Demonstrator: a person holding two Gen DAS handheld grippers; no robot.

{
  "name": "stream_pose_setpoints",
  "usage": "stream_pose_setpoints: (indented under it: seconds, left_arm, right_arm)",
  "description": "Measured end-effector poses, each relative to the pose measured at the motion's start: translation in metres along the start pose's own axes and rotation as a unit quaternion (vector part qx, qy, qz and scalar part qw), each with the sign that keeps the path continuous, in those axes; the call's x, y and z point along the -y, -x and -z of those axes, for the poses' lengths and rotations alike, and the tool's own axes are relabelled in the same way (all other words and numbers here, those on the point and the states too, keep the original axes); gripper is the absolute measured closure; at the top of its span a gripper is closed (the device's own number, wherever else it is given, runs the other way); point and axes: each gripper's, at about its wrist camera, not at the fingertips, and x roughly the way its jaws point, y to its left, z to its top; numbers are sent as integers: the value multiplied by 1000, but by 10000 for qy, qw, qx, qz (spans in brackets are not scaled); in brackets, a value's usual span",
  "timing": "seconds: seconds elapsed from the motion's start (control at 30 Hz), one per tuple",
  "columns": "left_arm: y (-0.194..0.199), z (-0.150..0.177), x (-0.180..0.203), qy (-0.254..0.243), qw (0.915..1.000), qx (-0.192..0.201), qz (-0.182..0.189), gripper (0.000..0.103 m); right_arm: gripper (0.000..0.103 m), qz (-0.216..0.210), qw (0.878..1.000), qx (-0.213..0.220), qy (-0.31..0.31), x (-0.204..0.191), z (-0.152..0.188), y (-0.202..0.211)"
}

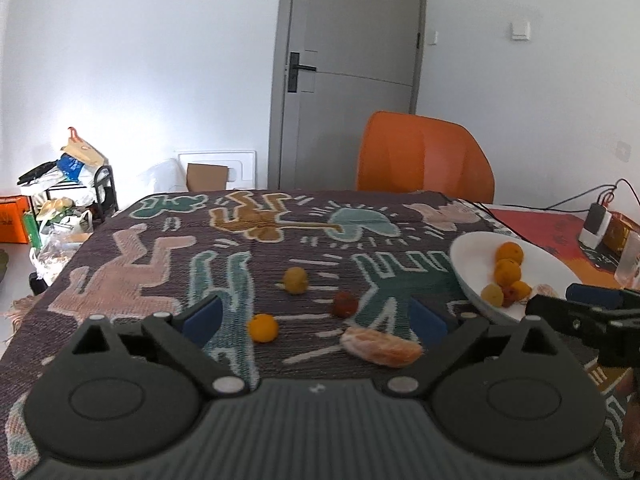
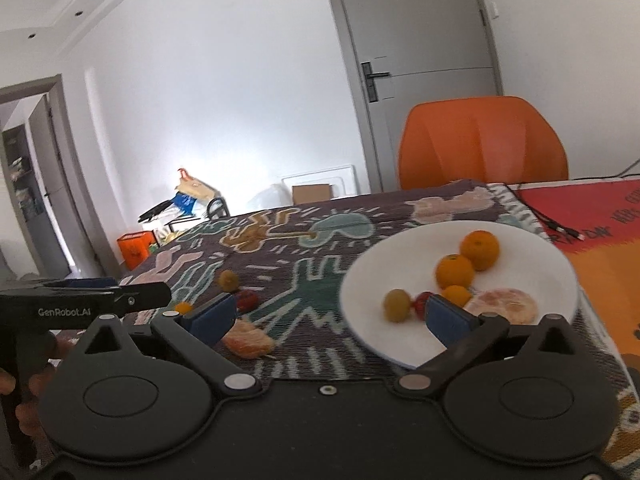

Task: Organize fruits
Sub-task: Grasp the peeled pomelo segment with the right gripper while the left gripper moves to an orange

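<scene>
In the left wrist view, the left gripper [image 1: 316,322] is hanging with its jaws spread wide and gripping nothing, over the patterned cloth [image 1: 160,256]. A peeled segment [image 1: 380,347] is lying between its fingers, with a small orange [image 1: 263,328], a red fruit [image 1: 345,304] and a yellow fruit [image 1: 295,280] scattered beyond on open cloth. The white plate [image 1: 472,264] is sitting near the cloth's right edge.

In the right wrist view, the right gripper [image 2: 332,316] is also gaping wide and empty, straddling the plate's [image 2: 376,344] near rim. Two oranges [image 2: 466,260] are resting inside the plate, well clear of its edge.
</scene>
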Motion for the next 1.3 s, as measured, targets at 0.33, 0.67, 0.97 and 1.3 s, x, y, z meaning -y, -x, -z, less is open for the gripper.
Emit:
stream_pose_setpoints:
  seconds: [0.33, 0.67, 0.97, 1.3]
  left_arm:
    - [4, 6, -29, 194, 9998, -29, -2, 5]
    - [4, 9, -56, 381, 9992, -43, -73, 7]
    - [0, 14, -68, 474, 9988, -47, -62, 10]
    - [-13, 18, -77, 614, 9980, -169, -24, 21]
  right_arm:
    - [3, -237, 9989, -197, 350, -30, 0, -17]
    - [29, -585, 9940, -664, 637, -55, 2, -49]
    - [38, -627, 9895, -1046, 771, -63, 6, -78]
    - [56, -577, 9862, -1329, 805, -62, 10, -103]
